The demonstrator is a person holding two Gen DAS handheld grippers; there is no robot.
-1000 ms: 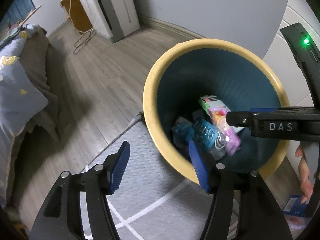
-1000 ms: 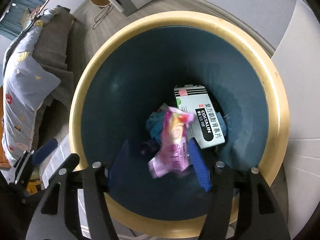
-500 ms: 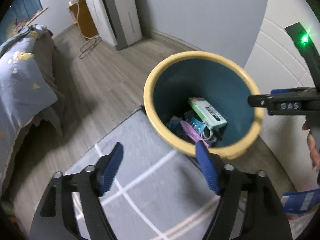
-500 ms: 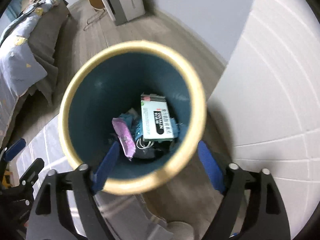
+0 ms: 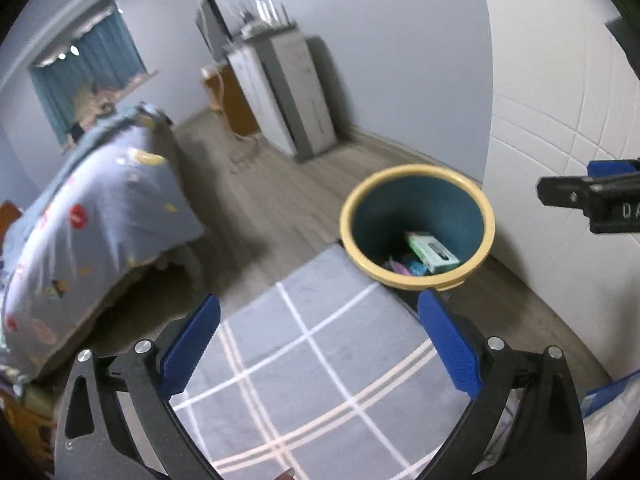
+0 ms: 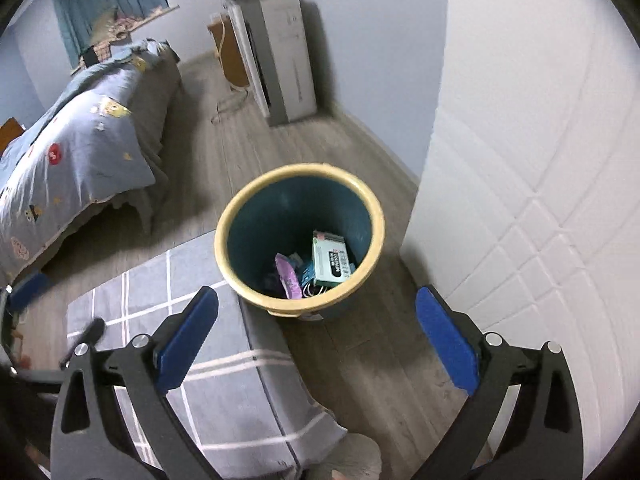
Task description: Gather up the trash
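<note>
Gray checked rug on wood floor, bed w/ blue duvet nearby.

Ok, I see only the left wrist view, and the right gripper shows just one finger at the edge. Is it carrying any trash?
Observer: No. In the right wrist view the right gripper has its jaws opening, and nothing is between them.
Operator: The near rim of the bin hides part of the inside from me. What lies beside the green box?
Observer: A purple wrapper lies just left of the green box, down in the bin.
Operator: Does the bin stand on the rug?
Observer: No, its base is on the wooden floor, beside the edge of the rug. I cannot tell whether they touch.
</note>
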